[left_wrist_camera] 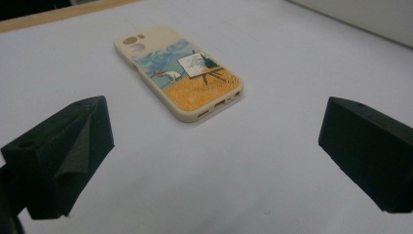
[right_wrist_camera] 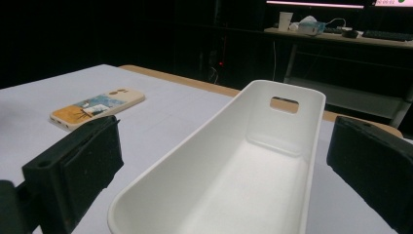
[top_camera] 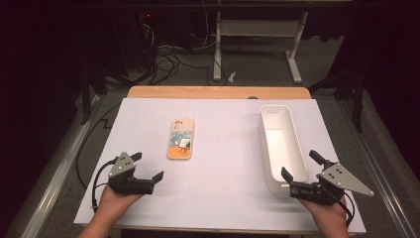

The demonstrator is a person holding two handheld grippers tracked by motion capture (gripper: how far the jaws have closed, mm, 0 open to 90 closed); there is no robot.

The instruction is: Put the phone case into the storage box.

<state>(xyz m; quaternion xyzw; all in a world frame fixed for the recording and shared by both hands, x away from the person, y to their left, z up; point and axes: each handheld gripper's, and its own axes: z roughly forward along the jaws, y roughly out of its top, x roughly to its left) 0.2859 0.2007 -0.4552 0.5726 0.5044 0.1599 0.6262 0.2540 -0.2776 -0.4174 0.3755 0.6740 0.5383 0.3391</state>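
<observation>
From the high view, I hold my left gripper (top_camera: 148,166) low near the front edge of the white sheet (top_camera: 223,163), its jaws spread wide with nothing between them. The phone case (top_camera: 181,139) lies flat on the sheet just ahead of it and a little to its right, long axis running away from me, camera cutout at the far end. My right gripper (top_camera: 301,164) sits at the near end of the white bin (top_camera: 282,144), also released, jaws standing either side of the bin's near rim. The bin's long axis also runs away from me, roughly parallel to the case and well apart from it. My left hand is plainly the nearer one to the case.

In the left gripper view, my two black jaws stand far apart and the phone case (left_wrist_camera: 180,73) lies beyond and between them, a bit left of centre, angled so its port end points back toward me. I judge a short push forward would bring the jaws over it, and closing across its narrow width looks like the grip to aim for.

In the right gripper view, my jaws bracket the white bin (right_wrist_camera: 229,165), which is empty, its handle slot at the far wall. The phone case (right_wrist_camera: 97,108) lies off to the left on the sheet.
</observation>
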